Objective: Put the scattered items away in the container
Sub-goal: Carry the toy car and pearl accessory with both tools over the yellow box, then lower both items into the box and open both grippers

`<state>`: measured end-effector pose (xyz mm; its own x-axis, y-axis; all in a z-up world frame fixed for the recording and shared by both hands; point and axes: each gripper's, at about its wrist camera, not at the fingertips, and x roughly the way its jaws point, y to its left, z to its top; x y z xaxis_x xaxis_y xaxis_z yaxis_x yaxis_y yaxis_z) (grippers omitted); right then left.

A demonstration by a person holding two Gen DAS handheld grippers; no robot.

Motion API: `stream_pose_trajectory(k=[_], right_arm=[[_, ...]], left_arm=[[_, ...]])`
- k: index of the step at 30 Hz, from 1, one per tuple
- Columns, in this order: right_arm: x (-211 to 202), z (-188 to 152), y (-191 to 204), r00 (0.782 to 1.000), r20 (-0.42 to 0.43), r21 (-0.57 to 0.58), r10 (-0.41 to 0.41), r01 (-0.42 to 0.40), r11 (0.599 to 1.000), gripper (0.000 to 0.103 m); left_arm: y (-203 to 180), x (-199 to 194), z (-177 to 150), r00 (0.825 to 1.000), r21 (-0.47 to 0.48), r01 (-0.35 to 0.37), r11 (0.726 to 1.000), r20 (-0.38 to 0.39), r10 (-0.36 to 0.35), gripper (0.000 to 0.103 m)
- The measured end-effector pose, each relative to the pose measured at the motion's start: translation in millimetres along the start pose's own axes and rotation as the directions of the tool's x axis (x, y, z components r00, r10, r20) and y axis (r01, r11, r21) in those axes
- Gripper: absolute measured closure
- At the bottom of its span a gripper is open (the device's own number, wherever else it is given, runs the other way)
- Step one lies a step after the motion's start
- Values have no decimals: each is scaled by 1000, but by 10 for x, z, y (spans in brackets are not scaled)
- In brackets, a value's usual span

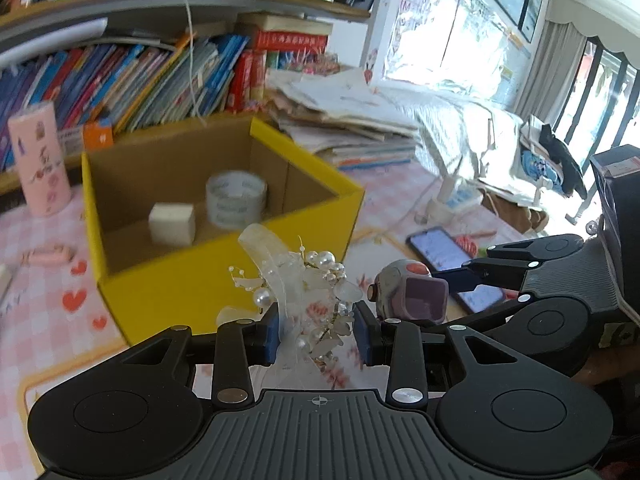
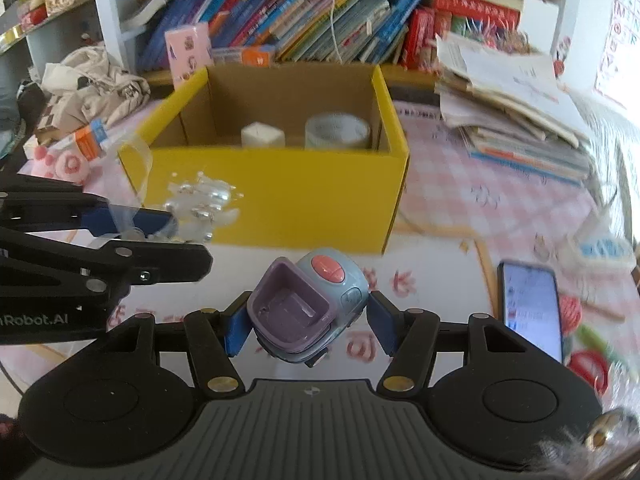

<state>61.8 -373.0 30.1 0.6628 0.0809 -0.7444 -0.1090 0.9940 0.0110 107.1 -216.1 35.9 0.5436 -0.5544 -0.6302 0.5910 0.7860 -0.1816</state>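
The left gripper (image 1: 316, 334) is clamped on a pearl hair clip (image 1: 304, 292), held above the counter (image 2: 440, 216) before the yellow box (image 2: 280, 192). Beside it, the right gripper (image 2: 306, 322) clasps a purple-and-blue toy (image 2: 308, 304). Inside the box sit a white cube (image 2: 263, 135) and a tape roll (image 2: 337, 132).

Your left wrist camera rides just behind the left gripper (image 1: 316, 334), looking forward and downward along its fingers, close over the pink checked tablecloth (image 1: 40, 320) toward a corner of the yellow cardboard box (image 1: 224, 280) and the bookshelf (image 1: 120, 80) beyond. Your right wrist camera sits likewise behind the right gripper (image 2: 308, 324), facing the box's long side (image 2: 280, 196) squarely from slightly farther off. Both views share the box interior, the row of books, the stacked papers (image 1: 344, 120) and the smartphone (image 2: 532, 312). Each camera catches the other gripper at its edge.
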Motion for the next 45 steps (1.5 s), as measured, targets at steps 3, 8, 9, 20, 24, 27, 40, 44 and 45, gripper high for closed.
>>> stream_pose_trajectory(k=[3, 8, 9, 20, 24, 27, 40, 44, 45], right_arm=[[-30, 142, -93, 999, 27, 4, 30, -30, 1000, 45], [-92, 383, -124, 991, 96, -54, 94, -89, 995, 44], [-97, 441, -119, 988, 111, -72, 106, -98, 993, 44], [91, 1260, -200, 946, 252, -236, 206, -147, 961, 45], [391, 1516, -230, 947, 235, -299, 220, -145, 943, 45], [692, 1630, -184, 959, 169, -378, 225, -148, 914, 44], [1726, 1577, 57, 959, -228, -662, 166, -278, 696, 44], [1829, 1585, 57, 943, -288, -676, 165, -322, 662, 44], [1846, 1573, 61, 940, -298, -676, 168, -332, 658, 44]], left_arm=[[-10, -14, 132, 999, -13, -10, 1000, 35, 10, 68], [-28, -84, 342, 995, -29, -32, 999, 99, 35, 68], [-23, -101, 383, 993, -33, -38, 999, 111, 41, 68], [264, -276, 1085, 947, -59, -167, 984, 269, 177, 68], [441, -136, 1264, 935, -53, -240, 969, 257, 245, 68], [596, 137, 1268, 949, -53, -262, 964, 167, 267, 68], [874, 1084, 790, 935, 8, -289, 957, -214, 284, 68], [872, 1151, 735, 923, 27, -293, 956, -252, 290, 67], [865, 1168, 726, 920, 33, -296, 955, -260, 294, 67]])
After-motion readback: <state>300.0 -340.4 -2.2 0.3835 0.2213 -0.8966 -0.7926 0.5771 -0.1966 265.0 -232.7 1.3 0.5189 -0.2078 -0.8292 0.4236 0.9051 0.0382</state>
